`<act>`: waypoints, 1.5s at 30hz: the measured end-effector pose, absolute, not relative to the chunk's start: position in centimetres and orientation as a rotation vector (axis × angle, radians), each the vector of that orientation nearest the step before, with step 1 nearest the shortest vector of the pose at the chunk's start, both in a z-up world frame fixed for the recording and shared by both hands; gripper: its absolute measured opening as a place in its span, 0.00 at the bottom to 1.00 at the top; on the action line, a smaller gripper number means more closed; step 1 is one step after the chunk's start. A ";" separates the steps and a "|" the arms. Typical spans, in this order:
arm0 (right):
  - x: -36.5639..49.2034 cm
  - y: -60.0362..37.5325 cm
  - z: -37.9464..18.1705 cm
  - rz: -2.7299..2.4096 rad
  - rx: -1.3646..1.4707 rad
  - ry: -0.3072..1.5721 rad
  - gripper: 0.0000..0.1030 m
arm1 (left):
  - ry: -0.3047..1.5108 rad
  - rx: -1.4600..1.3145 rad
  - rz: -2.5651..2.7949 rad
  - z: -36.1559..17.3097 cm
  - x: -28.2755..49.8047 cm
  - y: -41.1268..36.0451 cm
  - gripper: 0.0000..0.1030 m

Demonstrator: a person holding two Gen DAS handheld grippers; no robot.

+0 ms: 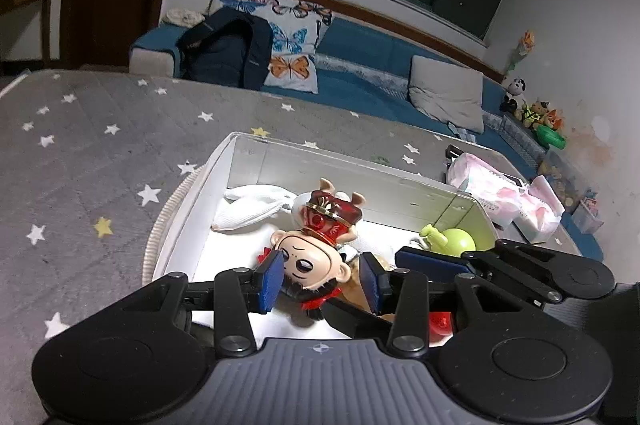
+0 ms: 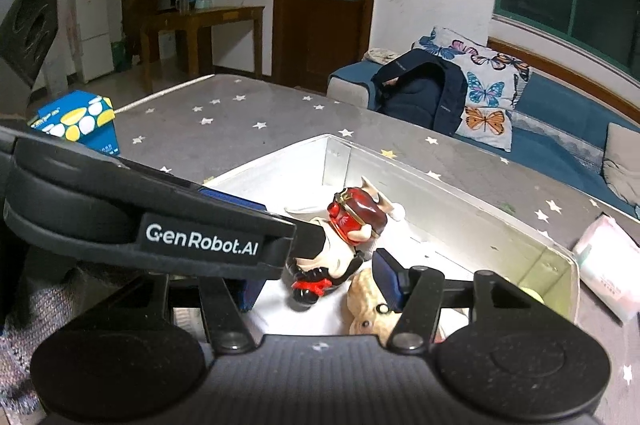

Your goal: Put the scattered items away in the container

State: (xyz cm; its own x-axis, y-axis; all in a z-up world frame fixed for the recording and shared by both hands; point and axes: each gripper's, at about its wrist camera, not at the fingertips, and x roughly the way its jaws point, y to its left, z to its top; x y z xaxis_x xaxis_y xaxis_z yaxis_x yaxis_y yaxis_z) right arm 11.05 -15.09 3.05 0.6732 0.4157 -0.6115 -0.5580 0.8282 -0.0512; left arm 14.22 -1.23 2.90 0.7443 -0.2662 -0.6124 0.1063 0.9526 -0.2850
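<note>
The star-print counter [image 1: 100, 153] carries a white container [image 1: 352, 165] already holding a cloth [image 1: 248, 209], a green toy [image 1: 460, 239], a plush [image 2: 366, 309] and a figurine [image 1: 316, 245]. The left gripper [image 1: 320, 279] hovers with fingers spread either side of the figurine, apparently not pinching it; I judge it just released. The right gripper [image 2: 316, 283] is also spread and empty over the plush, with walls close and clear room only upward.

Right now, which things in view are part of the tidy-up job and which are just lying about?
Job:
- white container
- cartoon figurine with red hat, in the container
- white cloth, in the container
- green toy, in the container
- tan plush toy, in the container
- left gripper, right gripper, both over the container

Lying about:
- blue tissue box
- pink-white packets
- backpack on the sofa
- butterfly pillow
</note>
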 end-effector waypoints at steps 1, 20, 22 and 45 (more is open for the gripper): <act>10.7 -15.2 3.1 0.552 -0.241 0.621 0.57 | 0.697 -0.232 -0.205 3.0 13.8 -1.4 0.43; 3.2 -17.2 3.3 0.522 -0.221 0.573 0.58 | 0.659 -0.201 -0.164 3.7 7.0 -2.7 0.43; 2.5 -17.4 3.0 0.516 -0.211 0.575 0.58 | 0.658 -0.194 -0.159 3.6 6.3 -2.9 0.43; -0.8 -20.0 0.9 0.414 -0.096 0.602 0.62 | 0.643 -0.083 -0.093 2.3 2.0 -5.3 0.43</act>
